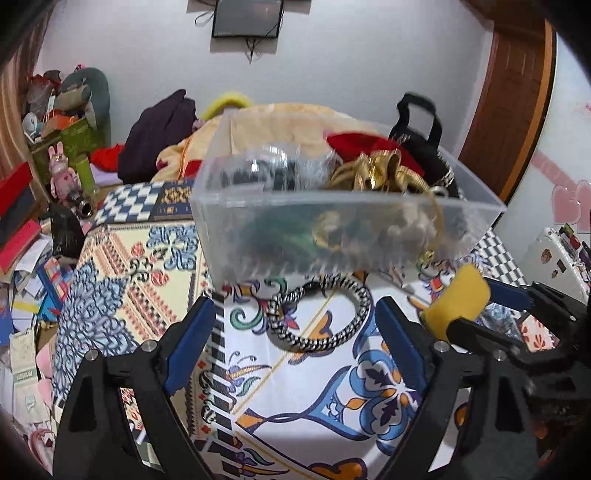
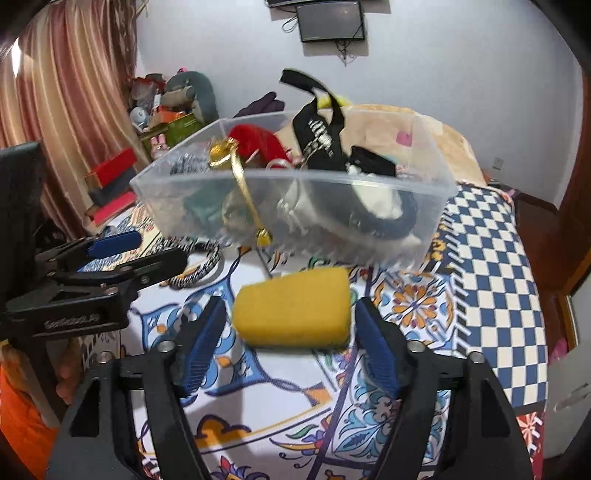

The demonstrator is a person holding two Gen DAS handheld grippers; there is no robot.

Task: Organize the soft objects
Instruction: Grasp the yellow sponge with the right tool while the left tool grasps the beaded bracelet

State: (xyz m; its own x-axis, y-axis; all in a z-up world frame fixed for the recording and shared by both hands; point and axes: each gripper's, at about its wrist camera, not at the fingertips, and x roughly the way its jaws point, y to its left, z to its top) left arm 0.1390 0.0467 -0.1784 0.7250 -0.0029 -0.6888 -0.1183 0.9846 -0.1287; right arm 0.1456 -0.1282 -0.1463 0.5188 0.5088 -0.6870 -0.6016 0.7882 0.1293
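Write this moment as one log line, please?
right gripper: open around yellow sponge | left gripper: open, empty | braided cord: on cloth | clear bin: behind

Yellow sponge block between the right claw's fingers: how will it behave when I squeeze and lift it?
The yellow sponge looks porous, so it will probably compress and feel light. Its rounded edges suggest it may bulge outward. The right claw stands open around it; a grip across the middle seems safest.

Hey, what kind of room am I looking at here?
Most likely a lived-in bedroom: a bed spread with a patterned cloth, a wall-mounted screen, pink curtains and a corner heaped with toys and boxes.
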